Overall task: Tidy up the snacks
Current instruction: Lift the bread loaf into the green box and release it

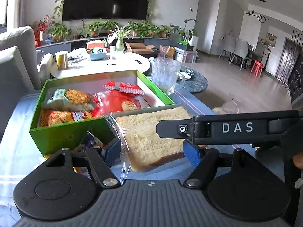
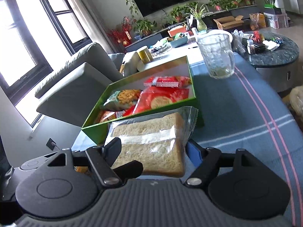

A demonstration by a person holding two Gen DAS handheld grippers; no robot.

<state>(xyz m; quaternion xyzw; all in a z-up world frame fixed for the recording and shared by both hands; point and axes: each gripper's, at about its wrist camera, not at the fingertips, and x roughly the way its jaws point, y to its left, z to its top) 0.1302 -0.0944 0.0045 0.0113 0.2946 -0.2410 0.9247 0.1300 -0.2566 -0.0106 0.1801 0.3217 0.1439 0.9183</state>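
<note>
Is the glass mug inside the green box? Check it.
No, the glass mug stands on the blue cloth beyond the green box.

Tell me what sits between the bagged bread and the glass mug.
In the right wrist view, the green box holding snack packets lies partly between the bagged bread and the glass mug, then bare blue tablecloth.

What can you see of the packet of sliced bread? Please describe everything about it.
The bread packet is a clear plastic bag holding pale sliced bread with a brown crust, its sealed edge crinkled at the far end. It is lifted, tilted, just in front of the green box, not inside it. The left gripper and the right gripper both clamp it across its width, each with a finger on either side.
</note>
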